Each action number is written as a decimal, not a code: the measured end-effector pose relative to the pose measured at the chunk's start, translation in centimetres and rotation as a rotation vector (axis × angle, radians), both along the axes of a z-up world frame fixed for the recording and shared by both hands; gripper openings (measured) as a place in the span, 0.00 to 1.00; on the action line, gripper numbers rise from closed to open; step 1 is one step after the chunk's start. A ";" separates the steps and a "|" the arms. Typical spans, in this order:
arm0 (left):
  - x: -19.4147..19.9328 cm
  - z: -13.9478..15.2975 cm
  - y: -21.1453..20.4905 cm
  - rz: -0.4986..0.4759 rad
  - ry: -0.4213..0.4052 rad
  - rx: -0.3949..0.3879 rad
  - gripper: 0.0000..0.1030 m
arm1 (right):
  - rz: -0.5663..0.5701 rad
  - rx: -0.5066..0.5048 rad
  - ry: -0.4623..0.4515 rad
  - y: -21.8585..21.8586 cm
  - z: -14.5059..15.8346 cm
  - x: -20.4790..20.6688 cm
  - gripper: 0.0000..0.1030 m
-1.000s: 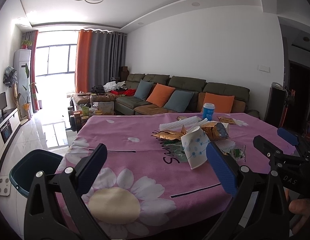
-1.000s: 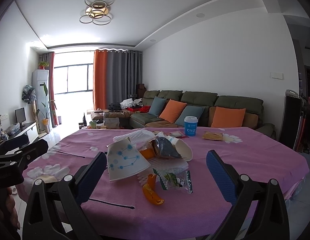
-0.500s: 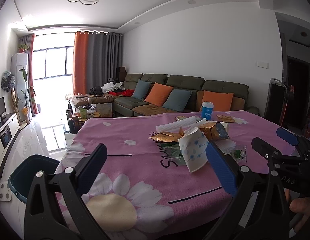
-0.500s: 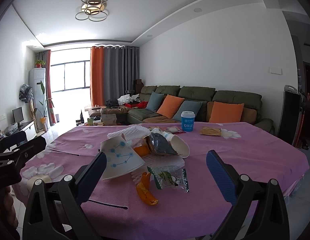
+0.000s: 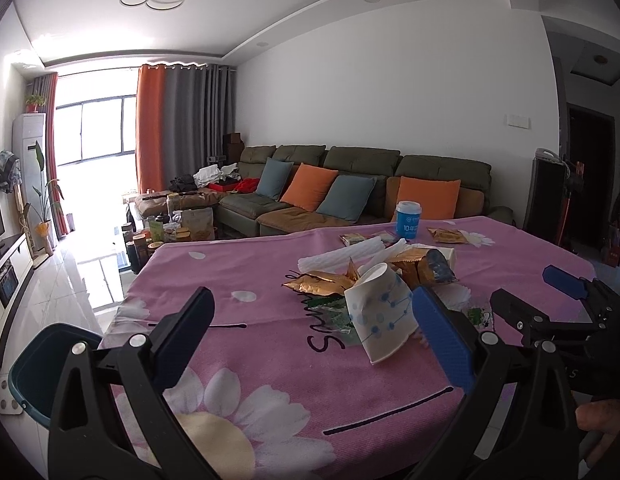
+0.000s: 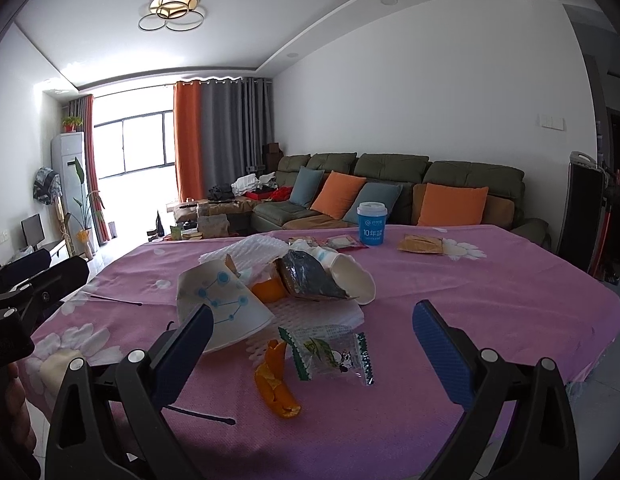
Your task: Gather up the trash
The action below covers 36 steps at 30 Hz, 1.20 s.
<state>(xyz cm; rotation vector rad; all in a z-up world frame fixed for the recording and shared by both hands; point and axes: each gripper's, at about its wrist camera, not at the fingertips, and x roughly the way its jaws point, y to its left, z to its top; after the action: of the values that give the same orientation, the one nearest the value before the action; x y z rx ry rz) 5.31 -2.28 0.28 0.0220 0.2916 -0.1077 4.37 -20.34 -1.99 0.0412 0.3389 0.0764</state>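
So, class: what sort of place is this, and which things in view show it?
Most likely a home living room: a green sofa with cushions, long window curtains, and a table under a flowered pink cloth strewn with trash.

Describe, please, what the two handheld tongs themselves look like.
Both the left tongs and the right tongs share one build: black plastic frames with triangular cut-outs and silver rivets, ending in flat fingers faced with textured blue pads. No cables or sleeves are visible. A bare fingertip shows at the frame's edge.
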 end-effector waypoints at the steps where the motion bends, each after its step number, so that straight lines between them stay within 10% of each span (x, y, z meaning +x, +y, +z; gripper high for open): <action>1: 0.3 0.0 -0.2 -0.007 0.002 0.006 0.95 | -0.002 -0.002 0.014 -0.1 -0.2 0.4 0.94; 16: 6.5 -1.5 -3.6 -0.088 0.089 0.048 0.95 | 0.019 0.005 0.271 -1.7 -3.4 6.1 0.91; 36: 12.0 -3.7 -7.3 -0.144 0.189 0.095 0.95 | 0.078 0.021 0.375 -2.5 -4.3 7.6 0.36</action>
<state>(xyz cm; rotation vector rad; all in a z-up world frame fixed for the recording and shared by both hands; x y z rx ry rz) 17.28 -9.57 -3.47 0.1275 0.4843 -0.2398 11.97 -22.87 -6.31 0.0633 0.7147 0.1500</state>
